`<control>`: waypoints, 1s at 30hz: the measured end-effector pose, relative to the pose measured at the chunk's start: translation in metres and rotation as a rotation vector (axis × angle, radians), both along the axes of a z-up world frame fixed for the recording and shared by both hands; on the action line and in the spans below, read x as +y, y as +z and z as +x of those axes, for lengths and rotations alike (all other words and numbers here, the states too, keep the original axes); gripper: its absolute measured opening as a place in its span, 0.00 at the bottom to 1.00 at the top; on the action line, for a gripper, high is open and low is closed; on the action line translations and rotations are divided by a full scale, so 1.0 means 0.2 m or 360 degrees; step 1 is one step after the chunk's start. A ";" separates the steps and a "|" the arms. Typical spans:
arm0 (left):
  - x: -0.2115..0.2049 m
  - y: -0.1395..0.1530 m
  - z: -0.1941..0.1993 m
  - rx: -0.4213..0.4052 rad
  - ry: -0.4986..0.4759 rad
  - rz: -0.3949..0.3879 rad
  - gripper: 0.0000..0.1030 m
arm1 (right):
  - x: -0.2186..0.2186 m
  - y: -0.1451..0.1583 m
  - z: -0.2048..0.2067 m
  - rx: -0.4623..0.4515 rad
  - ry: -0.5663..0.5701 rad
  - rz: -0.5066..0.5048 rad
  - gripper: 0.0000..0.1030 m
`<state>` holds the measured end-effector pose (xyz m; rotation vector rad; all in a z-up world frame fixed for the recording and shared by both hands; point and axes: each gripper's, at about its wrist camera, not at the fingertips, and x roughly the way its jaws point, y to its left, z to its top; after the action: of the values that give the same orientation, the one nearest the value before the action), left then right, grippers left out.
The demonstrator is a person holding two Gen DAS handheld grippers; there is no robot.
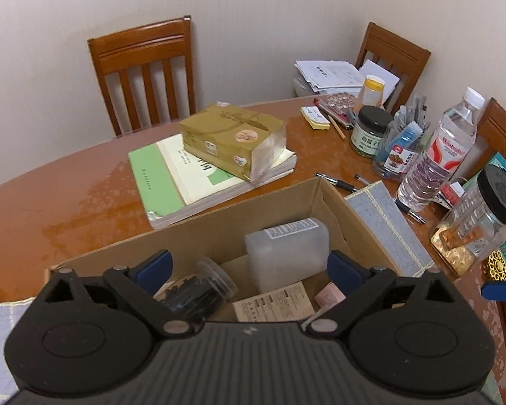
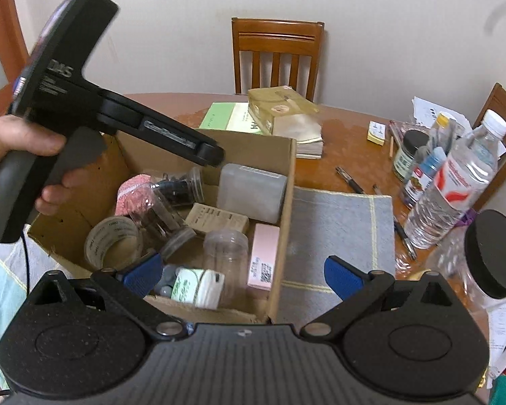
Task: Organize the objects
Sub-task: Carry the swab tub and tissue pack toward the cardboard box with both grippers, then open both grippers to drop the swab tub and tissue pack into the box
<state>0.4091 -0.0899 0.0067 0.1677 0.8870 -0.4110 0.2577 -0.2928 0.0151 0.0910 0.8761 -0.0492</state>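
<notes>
While both grippers hang over the cardboard box (image 2: 288,182), the step in hand seems to be between two placings. The left gripper (image 1: 249,266) is wide open and empty above the frosted container (image 1: 286,253) in the box. The right gripper (image 2: 243,275) is open too, holding nothing. Next comes probably the black-lidded jar (image 2: 489,253) at the right, needing a wide grasp.

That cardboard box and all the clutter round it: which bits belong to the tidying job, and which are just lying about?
Part of the job:
cardboard box
tape roll inside it
frosted plastic container inside it
pink box inside it
black-lidded jar by the right gripper

Just lying about:
books
water bottle
chairs
</notes>
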 end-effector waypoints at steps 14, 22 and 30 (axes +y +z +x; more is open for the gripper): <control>0.09 0.05 -0.45 -0.0111 0.0061 0.0071 0.97 | 0.06 -0.17 -0.28 0.0026 0.0030 0.0026 1.00; 0.12 -0.01 -0.71 -0.0133 0.0096 0.0096 0.97 | 0.11 -0.33 -0.41 0.0102 0.0044 0.0050 1.00; 0.11 -0.16 -0.89 -0.0105 0.0067 0.0072 0.97 | 0.14 -0.42 -0.48 0.0125 0.0056 0.0029 1.00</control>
<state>0.2314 -0.0670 -0.0246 0.2030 0.8337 -0.3446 0.1613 -0.2642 -0.0689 0.0908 0.9566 -0.0118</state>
